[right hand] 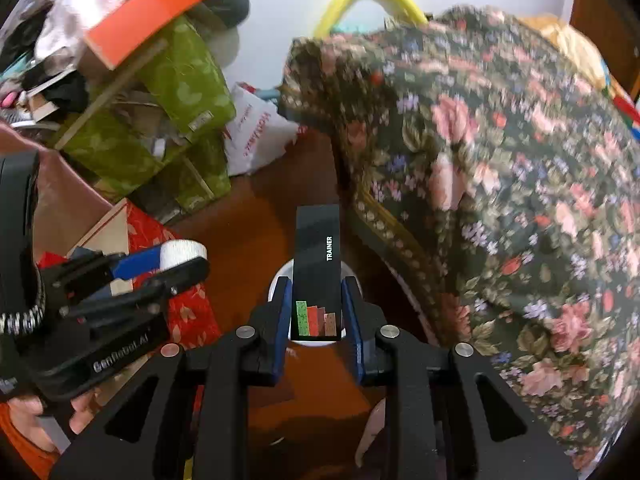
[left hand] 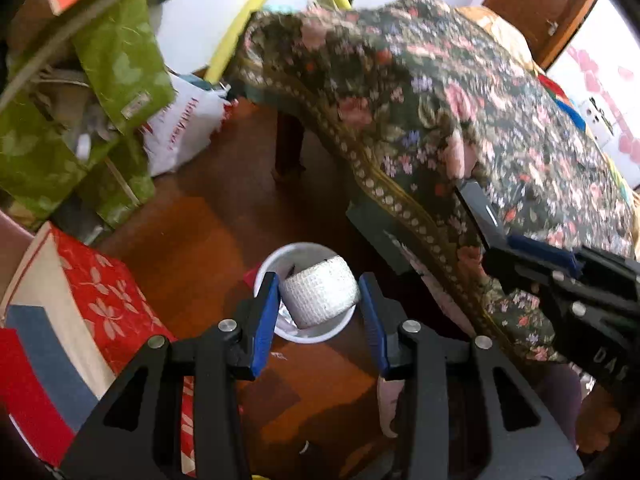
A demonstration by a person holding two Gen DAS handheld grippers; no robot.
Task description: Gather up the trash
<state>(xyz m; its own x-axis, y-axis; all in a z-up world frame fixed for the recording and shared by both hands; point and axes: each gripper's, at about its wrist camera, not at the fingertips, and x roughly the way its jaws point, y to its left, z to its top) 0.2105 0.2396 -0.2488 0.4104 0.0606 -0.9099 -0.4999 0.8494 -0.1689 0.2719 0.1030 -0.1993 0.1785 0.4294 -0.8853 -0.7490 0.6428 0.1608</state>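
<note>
Trash fills both tongs: the left gripper (left hand: 320,300) clamps a white roll (left hand: 320,294), and the right gripper (right hand: 316,308) pinches a black box (right hand: 318,276) reading "TRAINER". Both hang over a white bin (left hand: 344,322) on the floor beside a floral blanket (left hand: 460,112). A white bag (right hand: 256,128) carries red lettering, too blurred to read. "GenRobot.AI" marks the left gripper's body.

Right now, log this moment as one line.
left gripper: holds white roll | right gripper: holds black box | both above white bin
</note>
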